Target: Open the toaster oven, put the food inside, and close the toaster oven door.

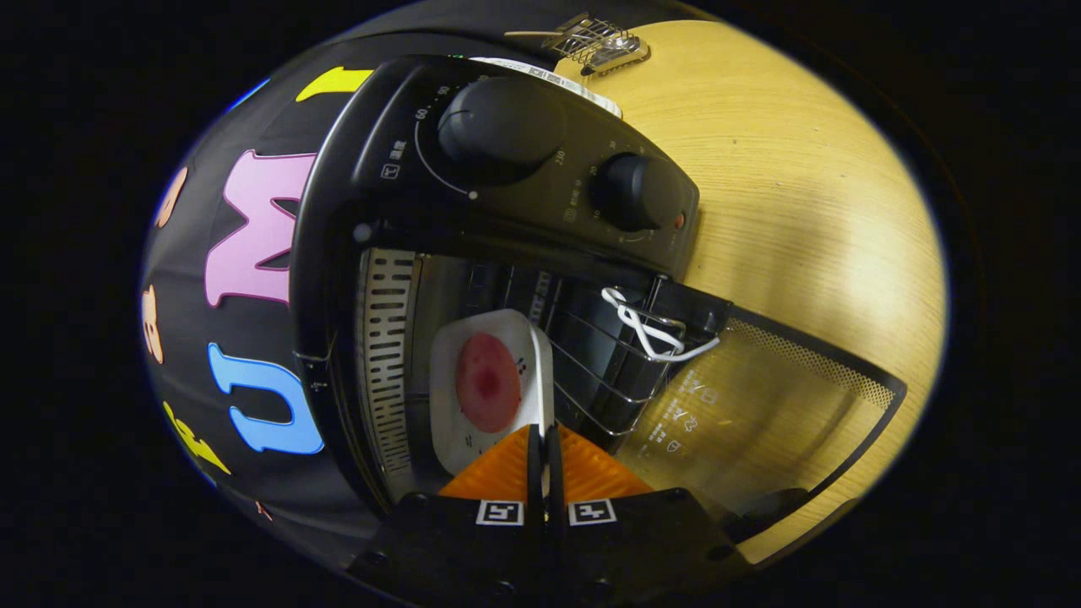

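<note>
Light wooden table (811, 219) with visible grain, lit patchy. Small metal wire rack thing (601, 42) lying on the table beyond the appliance, well apart from everything else. Black cloth wall (245, 127) behind.

the toaster oven (507, 211) stands open, its glass door (760, 405) swung out flat over the wooden table (802, 211), so the mouth is free to enter. inside, a white plate (473, 371) with a round pink food piece (487, 382) sits on the wire rack (591, 371), taking up the near part of the cavity. the gripper (545, 447), fingers pressed together, sits at the plate's edge. a white cord (650, 329) loops over the rack's corner beside the door hinge.
</note>
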Demonstrator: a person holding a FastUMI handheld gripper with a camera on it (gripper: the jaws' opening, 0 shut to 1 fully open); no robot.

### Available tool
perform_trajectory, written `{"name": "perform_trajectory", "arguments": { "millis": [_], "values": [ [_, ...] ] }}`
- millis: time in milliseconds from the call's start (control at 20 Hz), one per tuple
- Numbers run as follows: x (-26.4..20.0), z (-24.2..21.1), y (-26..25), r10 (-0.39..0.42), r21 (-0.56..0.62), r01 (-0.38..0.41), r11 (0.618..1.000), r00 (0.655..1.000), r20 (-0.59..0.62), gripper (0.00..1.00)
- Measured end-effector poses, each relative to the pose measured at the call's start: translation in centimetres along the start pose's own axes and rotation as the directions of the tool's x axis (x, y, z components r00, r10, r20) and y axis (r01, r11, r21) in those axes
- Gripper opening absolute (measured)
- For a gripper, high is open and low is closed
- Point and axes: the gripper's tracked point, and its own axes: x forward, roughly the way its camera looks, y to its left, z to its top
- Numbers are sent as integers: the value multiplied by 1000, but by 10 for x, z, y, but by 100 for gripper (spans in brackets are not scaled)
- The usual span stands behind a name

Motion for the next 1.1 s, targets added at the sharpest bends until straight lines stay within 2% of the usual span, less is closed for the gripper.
{"name": "perform_trajectory", "arguments": {
  "millis": [200, 400, 550, 600, 650, 750, 950, 1100],
  "values": [
    [-2, 2, 1, -5, -8, 5, 1000, 1000, 7, 6],
    [-11, -1, 10, 42, -44, -42, 998, 999, 9, 14],
    [-28, -16, 18, 78, -41, -79, 996, 997, -26, 31],
    [-36, -22, 20, 91, -45, -93, 995, 995, -37, 52],
    [-43, -32, 21, 99, -53, -101, 993, 994, -47, 62],
    [-62, -42, 23, 110, -72, -114, 991, 992, -68, 99],
    [-94, -63, 22, 127, -198, -140, 970, 989, -77, 98],
    [-112, -78, 16, 121, -353, -148, 924, 988, -99, 98]
  ]
}}
